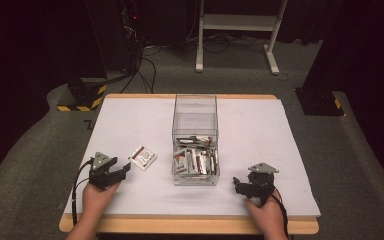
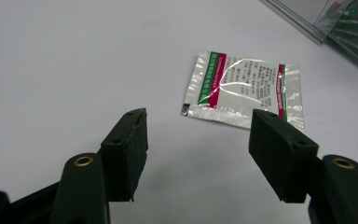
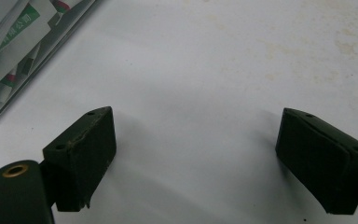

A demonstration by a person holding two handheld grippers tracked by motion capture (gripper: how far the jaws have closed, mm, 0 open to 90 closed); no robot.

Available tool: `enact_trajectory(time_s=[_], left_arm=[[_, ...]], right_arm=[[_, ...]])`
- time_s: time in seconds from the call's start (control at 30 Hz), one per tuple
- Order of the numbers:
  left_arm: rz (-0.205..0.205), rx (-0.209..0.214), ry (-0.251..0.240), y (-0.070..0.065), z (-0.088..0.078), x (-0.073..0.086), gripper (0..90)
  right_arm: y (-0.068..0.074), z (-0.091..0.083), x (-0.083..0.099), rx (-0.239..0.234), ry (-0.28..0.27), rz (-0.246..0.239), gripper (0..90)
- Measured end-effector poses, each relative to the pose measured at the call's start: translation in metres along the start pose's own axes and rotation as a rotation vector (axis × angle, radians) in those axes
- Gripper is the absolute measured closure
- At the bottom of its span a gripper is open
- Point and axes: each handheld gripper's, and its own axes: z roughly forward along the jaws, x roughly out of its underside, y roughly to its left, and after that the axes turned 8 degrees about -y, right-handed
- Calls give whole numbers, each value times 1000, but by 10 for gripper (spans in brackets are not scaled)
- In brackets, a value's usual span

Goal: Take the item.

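Observation:
A silver sachet (image 1: 143,157) with green and red stripes lies flat on the white table, left of the clear box (image 1: 195,106). In the left gripper view the sachet (image 2: 244,88) sits just beyond the black jaws, apart from them. My left gripper (image 1: 125,170) points at it from the lower left and is open (image 2: 198,140), nothing between its pads. The clear box holds several similar sachets (image 1: 195,160) at its near end. My right gripper (image 1: 237,184) rests right of the box, open (image 3: 196,154) over bare table.
The white table (image 1: 260,135) has a wooden front edge (image 1: 190,225). The box wall (image 3: 9,70) shows at the upper left of the right gripper view. Beyond the table are a white desk frame (image 1: 240,25) and black equipment with cables (image 1: 130,30).

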Motion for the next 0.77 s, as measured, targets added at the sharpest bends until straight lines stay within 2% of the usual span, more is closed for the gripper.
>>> enact_trajectory(time_s=[0.07,0.1,0.13,0.23,0.27,0.3,0.37,0.43,0.57,0.63,0.67,0.77], left_arm=[[17,-9,29,2,-3,2,369],[41,-15,52,4,-5,3,365],[30,-22,54,4,-6,5,362],[78,-39,114,8,-12,8,347],[64,-34,108,9,-14,9,334],[53,-24,125,12,-17,8,328],[58,0,143,13,-20,9,279],[62,-9,129,10,-20,12,245],[51,-11,116,10,-20,13,243],[67,-13,116,10,-21,13,242],[54,-20,105,9,-20,13,238],[64,-22,113,10,-21,13,226]], right_arm=[[0,0,0,1,1,4,122],[0,0,0,1,1,4,121],[0,0,0,1,1,4,122],[0,0,0,1,0,0,121],[0,0,0,1,1,4,122],[0,0,0,1,1,4,122],[0,0,0,2,1,4,122],[0,0,0,1,1,4,122],[0,0,0,1,-1,2,122],[0,0,0,2,0,3,122],[0,0,0,1,-1,2,121],[0,0,0,2,0,2,121]])
